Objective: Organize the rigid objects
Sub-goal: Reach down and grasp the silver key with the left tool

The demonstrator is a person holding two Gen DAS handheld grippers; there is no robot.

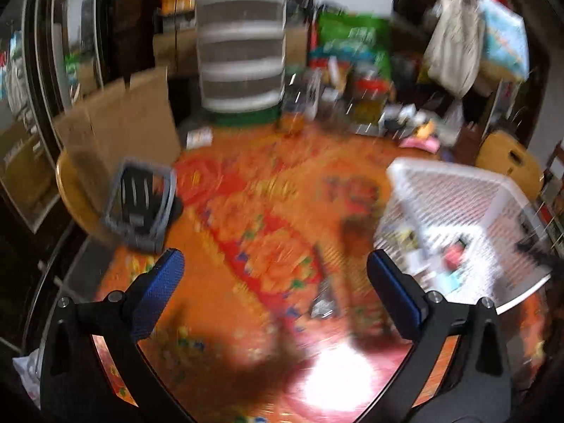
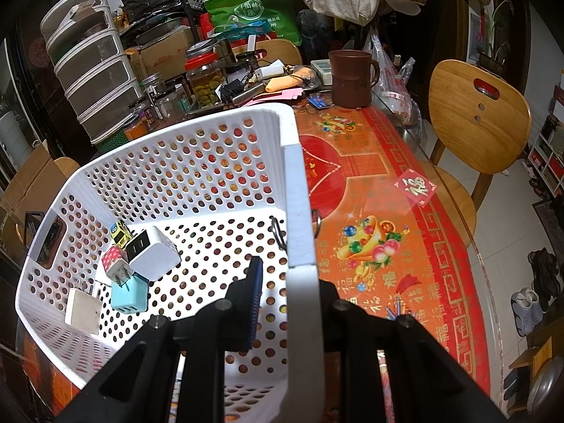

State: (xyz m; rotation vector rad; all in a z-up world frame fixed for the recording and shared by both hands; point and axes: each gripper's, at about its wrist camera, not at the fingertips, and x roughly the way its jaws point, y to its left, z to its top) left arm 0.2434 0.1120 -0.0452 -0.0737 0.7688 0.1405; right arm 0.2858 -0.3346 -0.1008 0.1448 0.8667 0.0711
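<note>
With my right gripper (image 2: 287, 303) clamped on the white basket (image 2: 299, 194) wall, my left gripper (image 1: 275, 282) gapes wide and empty over the glossy red floral tablecloth (image 1: 246, 218); several boxy plastic chargers (image 2: 151, 253) already lie on the perforated floor, so I judge us well along, and a grey wire-framed holder (image 1: 141, 204) near the table edge looks still to collect

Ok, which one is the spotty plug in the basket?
Find the white basket with round holes on the red tablecloth. Several chargers lie clustered on its floor. The spotty plug is the pink one with white dots, between the big white charger and the blue one.
</note>
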